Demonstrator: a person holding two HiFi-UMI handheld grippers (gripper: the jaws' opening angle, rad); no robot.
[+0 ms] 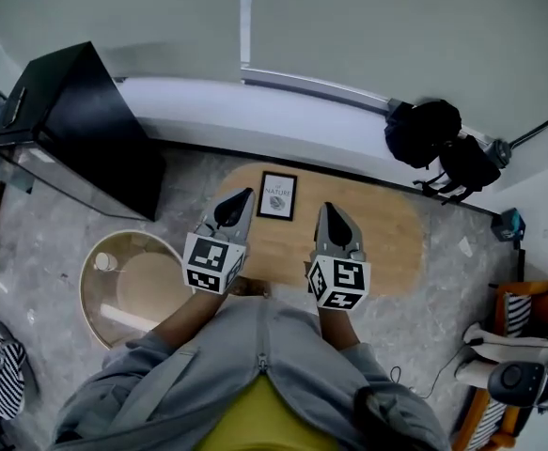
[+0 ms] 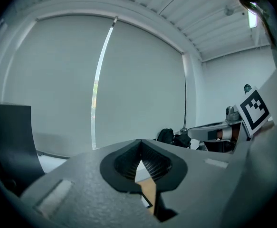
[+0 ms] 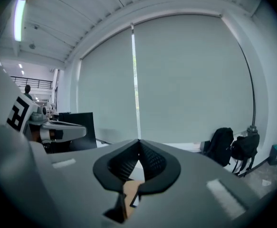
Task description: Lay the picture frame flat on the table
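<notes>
A small black picture frame (image 1: 276,195) with a white print rests on the oval wooden table (image 1: 396,238), near its far edge; its face points up at the head camera and it looks flat. My left gripper (image 1: 239,198) hovers just left of the frame, jaws shut with nothing in them. To the frame's right is my right gripper (image 1: 330,211), also shut and empty. In the left gripper view, a black corner of the frame (image 2: 146,199) shows through the gap under the shut left gripper (image 2: 140,145). The right gripper (image 3: 139,145) looks the same in its own view.
A black cabinet (image 1: 76,130) stands at the left. A round glass-topped side table (image 1: 128,285) sits by my left knee. Black backpacks (image 1: 438,139) lie on the floor beyond the table's right end. A white sill (image 1: 255,111) runs along the blinds.
</notes>
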